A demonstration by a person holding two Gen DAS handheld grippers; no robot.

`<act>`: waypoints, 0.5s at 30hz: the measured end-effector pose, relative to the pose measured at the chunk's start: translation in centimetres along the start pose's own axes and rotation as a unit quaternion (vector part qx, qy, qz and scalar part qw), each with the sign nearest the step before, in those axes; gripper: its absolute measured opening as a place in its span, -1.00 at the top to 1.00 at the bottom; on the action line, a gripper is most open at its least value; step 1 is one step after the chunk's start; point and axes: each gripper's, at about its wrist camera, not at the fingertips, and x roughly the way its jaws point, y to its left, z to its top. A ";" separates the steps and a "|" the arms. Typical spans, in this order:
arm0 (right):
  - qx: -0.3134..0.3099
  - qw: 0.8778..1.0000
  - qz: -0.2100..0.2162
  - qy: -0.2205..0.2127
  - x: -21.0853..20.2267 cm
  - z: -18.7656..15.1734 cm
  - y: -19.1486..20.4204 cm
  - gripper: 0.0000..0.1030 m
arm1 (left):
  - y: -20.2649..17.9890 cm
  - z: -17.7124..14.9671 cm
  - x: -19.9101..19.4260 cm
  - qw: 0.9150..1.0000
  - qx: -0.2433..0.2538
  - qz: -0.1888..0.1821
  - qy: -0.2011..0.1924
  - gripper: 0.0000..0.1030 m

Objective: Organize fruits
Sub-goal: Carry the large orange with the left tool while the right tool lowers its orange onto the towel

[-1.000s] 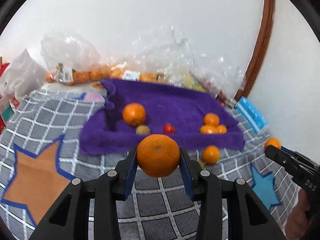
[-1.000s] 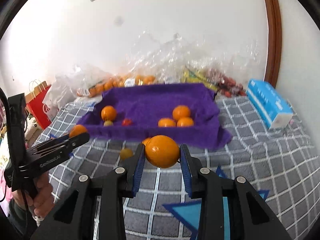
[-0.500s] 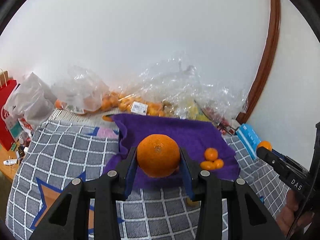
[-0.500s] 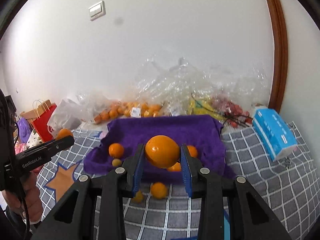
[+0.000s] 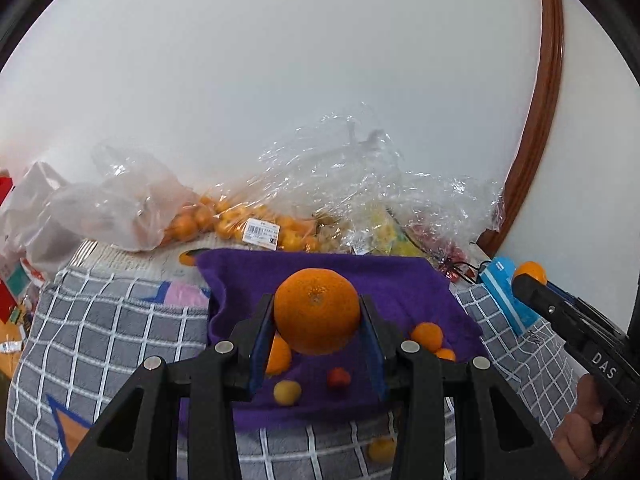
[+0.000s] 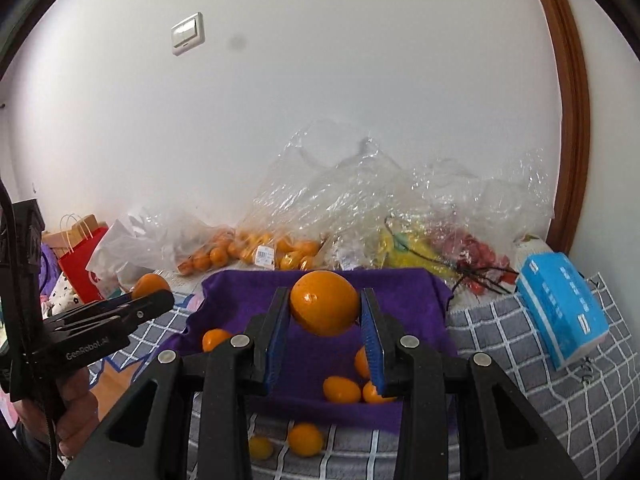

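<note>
While both hands hover near the purple towel (image 5: 400,284), each gripper's jaws are clamped on an orange: the left gripper (image 5: 318,322) on a dimpled one (image 5: 316,316), the right gripper (image 6: 325,316) on a smoother one (image 6: 324,308). The towel's hollow, with its loose fruit, lies just ahead and below both; neither looks nearer. "DAS" and "GenRobot.AI" show on the grippers' sides; the bag label (image 5: 261,233) is unreadable.
</note>
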 end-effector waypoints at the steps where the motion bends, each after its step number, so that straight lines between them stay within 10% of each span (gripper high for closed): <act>1: 0.001 1.000 0.000 -0.001 0.2 0.0 -0.1 0.33 | -0.1 0.2 0.4 1.000 0.001 -0.001 0.000 0.25; 15: 0.044 0.999 -0.016 0.012 3.4 -0.6 -4.1 0.33 | 1.1 -1.5 3.6 1.000 0.000 -0.005 0.013 0.25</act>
